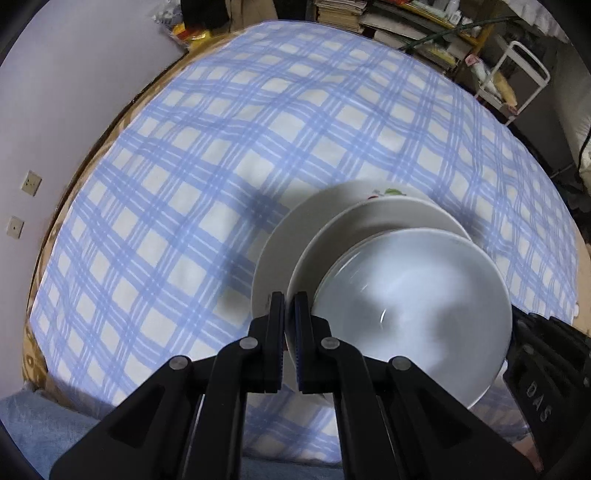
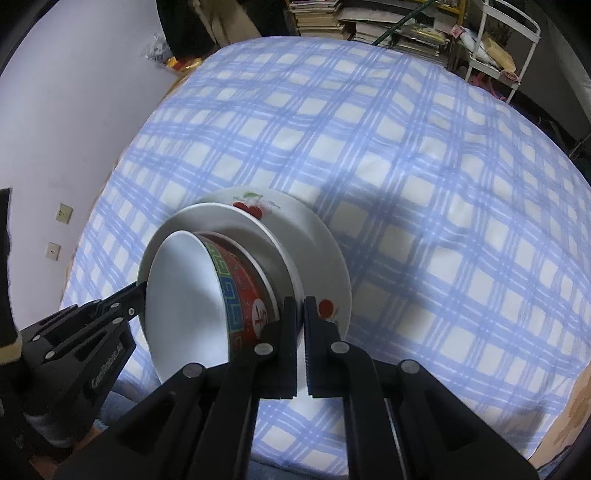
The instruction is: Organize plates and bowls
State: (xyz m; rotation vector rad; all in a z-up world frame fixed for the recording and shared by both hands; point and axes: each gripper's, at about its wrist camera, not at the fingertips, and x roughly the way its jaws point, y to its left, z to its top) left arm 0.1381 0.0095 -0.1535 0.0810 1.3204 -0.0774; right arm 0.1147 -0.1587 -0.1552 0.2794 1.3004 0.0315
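Note:
A stack of dishes is held above the checked tablecloth. At the bottom is a large white plate with cherries (image 2: 295,221), which also shows in the left wrist view (image 1: 291,236). On it lies a smaller white plate (image 1: 369,225) (image 2: 221,221). On top is a bowl, white inside (image 1: 424,295), red with a green band outside (image 2: 240,291). My left gripper (image 1: 290,306) is shut on the rim of the smaller plate at the stack's left side. My right gripper (image 2: 300,310) is shut on the plate rims at the right side. The left gripper also shows in the right wrist view (image 2: 136,291).
The table carries a blue and white checked cloth (image 1: 221,147) (image 2: 424,166). A lilac wall (image 1: 74,92) runs along the left. Stacked books (image 2: 369,22) and a white metal rack (image 2: 509,44) stand beyond the far edge. A yellow packet (image 1: 192,35) lies at the far left corner.

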